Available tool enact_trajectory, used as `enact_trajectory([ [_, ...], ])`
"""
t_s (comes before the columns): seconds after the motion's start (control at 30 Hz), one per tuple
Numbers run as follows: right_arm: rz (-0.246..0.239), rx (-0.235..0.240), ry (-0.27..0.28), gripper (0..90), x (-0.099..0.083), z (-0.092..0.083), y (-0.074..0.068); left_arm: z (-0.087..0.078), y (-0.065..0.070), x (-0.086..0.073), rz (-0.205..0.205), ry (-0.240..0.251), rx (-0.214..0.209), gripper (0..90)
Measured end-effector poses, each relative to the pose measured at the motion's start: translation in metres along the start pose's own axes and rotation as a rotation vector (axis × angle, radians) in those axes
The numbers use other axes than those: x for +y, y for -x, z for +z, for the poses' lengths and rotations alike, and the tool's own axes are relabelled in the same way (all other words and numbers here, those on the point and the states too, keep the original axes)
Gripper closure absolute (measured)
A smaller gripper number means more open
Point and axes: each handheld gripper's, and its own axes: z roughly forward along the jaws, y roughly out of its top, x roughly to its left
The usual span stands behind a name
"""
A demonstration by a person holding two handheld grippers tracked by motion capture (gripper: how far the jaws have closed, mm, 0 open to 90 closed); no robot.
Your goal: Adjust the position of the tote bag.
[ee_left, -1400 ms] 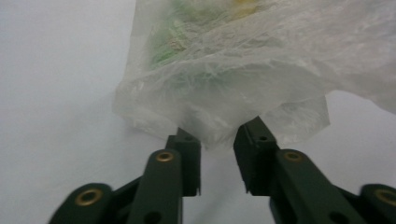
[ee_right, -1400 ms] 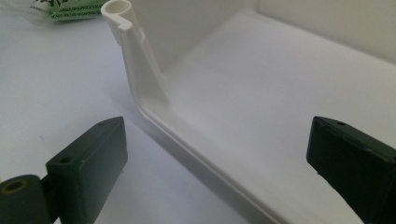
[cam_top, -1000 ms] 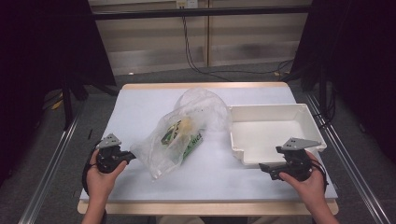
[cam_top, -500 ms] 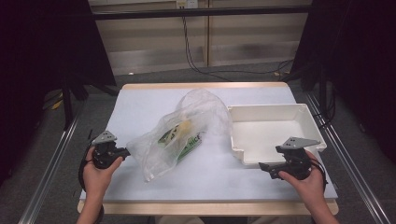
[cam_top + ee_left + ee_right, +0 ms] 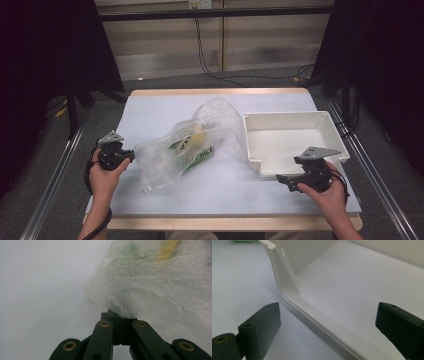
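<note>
Plastic bag (image 5: 192,145) of green packets now lies stretched left of the white tray (image 5: 295,137); my left tool (image 5: 129,156), clamped on its corner, has dragged it left. Right tool (image 5: 281,178) waits open.

The bag (image 5: 192,145) is thin clear plastic film, crinkled and glossy, with creases that catch the light, and green and yellow printed packaging shows dimly through it. The tray (image 5: 300,120) is white moulded plastic, smooth with a soft satin sheen on its walls and floor, while the table (image 5: 230,195) carries a pale, matt, even covering over a light wood-look edge. Both the left hand-held gripper (image 5: 117,327) and the right hand-held gripper (image 5: 329,322) are matt black plastic, the left one set with brass-coloured metal pins at its links.
</note>
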Motion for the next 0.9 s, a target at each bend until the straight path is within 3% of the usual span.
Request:
enact_trajectory([
  [0.53, -0.003, 0.007, -0.004, 5.8, -0.001, 0.001, 0.001, 0.010, -0.018, 0.011, -0.016, 0.000, 0.011, 90.0],
  [0.7, -0.002, 0.005, -0.006, 5.8, -0.001, 0.001, 0.001, 0.014, -0.024, 0.015, -0.011, -0.002, 0.034, 90.0],
  [0.9, 0.002, 0.008, -0.009, 5.8, -0.002, 0.002, 0.002, 0.019, -0.030, 0.020, -0.023, 0.000, 0.023, 90.0],
])
